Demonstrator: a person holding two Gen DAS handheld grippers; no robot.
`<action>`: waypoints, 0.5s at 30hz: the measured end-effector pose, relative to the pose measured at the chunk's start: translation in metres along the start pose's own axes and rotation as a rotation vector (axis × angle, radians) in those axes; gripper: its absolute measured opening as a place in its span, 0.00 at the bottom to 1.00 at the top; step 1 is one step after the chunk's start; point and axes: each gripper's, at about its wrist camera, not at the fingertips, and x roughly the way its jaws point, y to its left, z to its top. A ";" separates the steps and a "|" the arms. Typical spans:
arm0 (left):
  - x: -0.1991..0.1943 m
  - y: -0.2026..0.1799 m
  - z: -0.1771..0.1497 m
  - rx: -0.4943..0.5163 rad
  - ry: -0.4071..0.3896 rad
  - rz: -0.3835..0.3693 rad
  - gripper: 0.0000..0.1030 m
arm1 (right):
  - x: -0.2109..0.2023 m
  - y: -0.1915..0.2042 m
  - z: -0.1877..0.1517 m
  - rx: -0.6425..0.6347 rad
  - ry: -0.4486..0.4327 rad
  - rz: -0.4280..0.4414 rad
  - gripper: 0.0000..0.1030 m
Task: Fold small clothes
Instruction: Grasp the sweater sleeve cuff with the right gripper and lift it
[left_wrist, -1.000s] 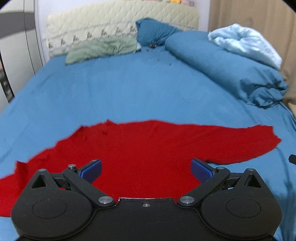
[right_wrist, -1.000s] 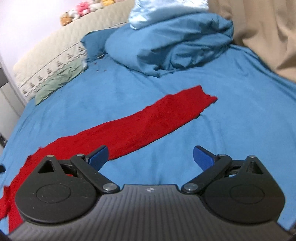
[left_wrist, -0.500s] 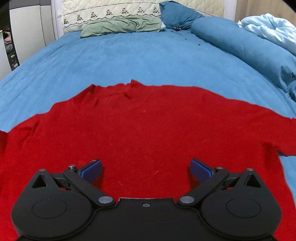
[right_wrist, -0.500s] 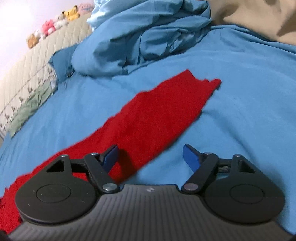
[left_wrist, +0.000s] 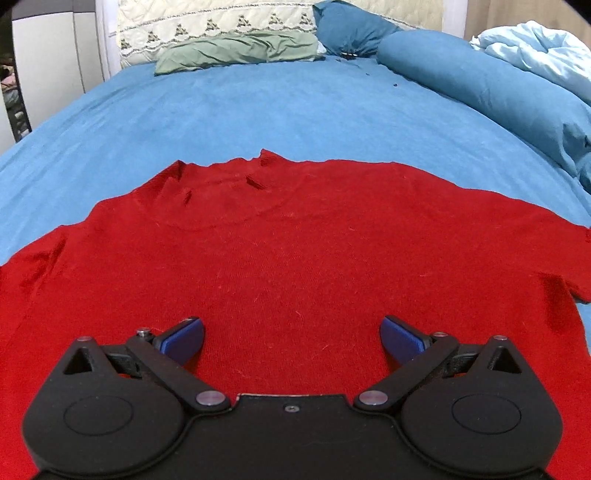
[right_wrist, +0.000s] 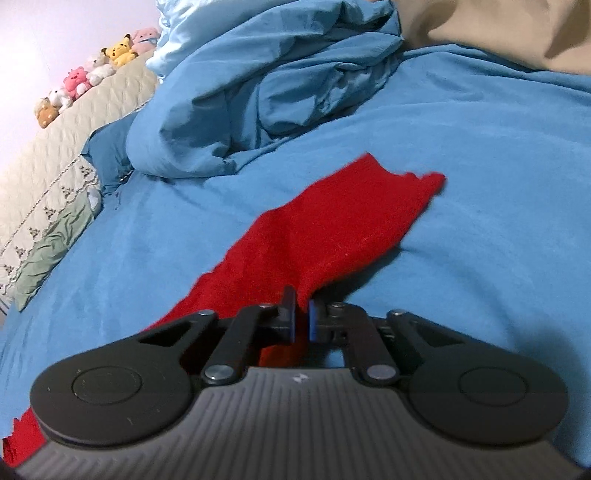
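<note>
Left tongs apart above red sweater — right tongs clamped on its sleeve

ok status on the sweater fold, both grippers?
Left gripper open, low over red sweater, holding nothing. Right gripper shut on the sweater's sleeve. Sweater spread flat on blue bedsheet. Nothing in the way; duvet lies beyond the sleeve.

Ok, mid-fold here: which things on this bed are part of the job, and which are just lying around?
Part of the job:
- red sweater, spread flat on the blue sheet
- right gripper, shut on the sweater's sleeve
- left gripper, open above the sweater's body

Just lying about:
- rolled blue duvet
- green pillow
- plush toys on the headboard
</note>
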 end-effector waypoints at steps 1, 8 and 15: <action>0.000 0.002 0.001 -0.004 0.001 -0.003 1.00 | -0.004 0.006 0.003 -0.001 -0.004 0.025 0.20; -0.017 0.026 0.022 -0.068 -0.063 -0.006 1.00 | -0.054 0.124 0.011 -0.197 -0.017 0.366 0.20; -0.035 0.071 0.043 -0.110 -0.114 0.076 1.00 | -0.087 0.275 -0.108 -0.522 0.240 0.775 0.20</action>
